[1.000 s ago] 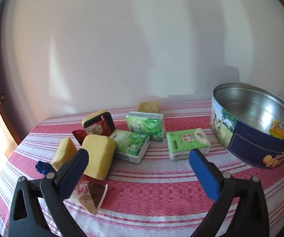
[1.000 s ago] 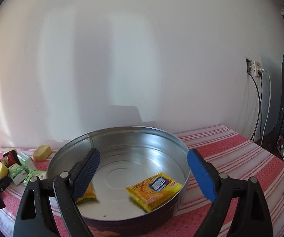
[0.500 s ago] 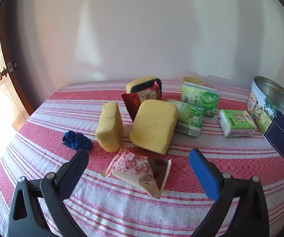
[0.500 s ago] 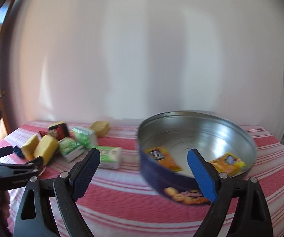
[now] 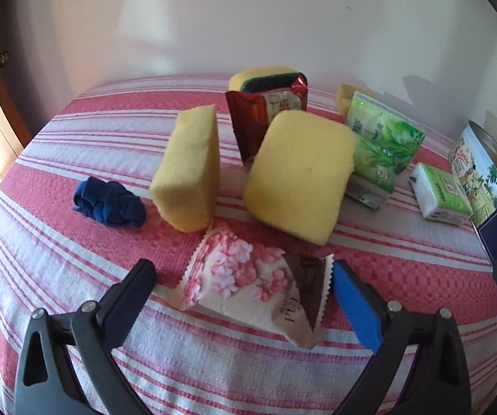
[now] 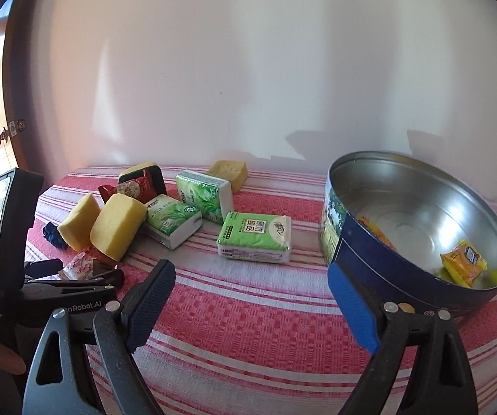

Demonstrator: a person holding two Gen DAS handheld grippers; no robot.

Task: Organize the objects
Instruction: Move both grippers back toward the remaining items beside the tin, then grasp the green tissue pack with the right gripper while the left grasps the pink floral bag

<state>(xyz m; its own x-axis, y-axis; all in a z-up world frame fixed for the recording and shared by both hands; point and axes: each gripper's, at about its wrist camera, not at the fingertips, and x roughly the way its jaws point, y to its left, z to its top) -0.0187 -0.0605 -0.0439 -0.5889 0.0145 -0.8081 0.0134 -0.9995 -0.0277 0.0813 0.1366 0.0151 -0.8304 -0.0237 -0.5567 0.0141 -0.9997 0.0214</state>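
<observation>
My left gripper [image 5: 241, 276] is open, its fingers on either side of a pink-flowered snack packet [image 5: 248, 283] lying on the striped cloth; the packet also shows in the right wrist view [image 6: 79, 264]. Behind the packet stand two yellow sponges [image 5: 189, 169] [image 5: 300, 173], a red packet [image 5: 265, 110] and green tissue packs [image 5: 379, 141]. My right gripper [image 6: 251, 283] is open and empty above the cloth, left of the round blue tin [image 6: 359, 252], which holds yellow packets [image 6: 462, 263].
A crumpled blue cloth [image 5: 110, 204] lies left of the sponges. A green tissue pack [image 6: 255, 238] lies alone between the pile and the tin. A green-backed sponge [image 5: 265, 79] and a small yellow sponge [image 6: 229, 173] sit near the wall. The table edge curves at the left.
My left gripper has swung left and moved down, so the flowered packet now lies between its fingers. My right gripper has turned left away from over the tin.
</observation>
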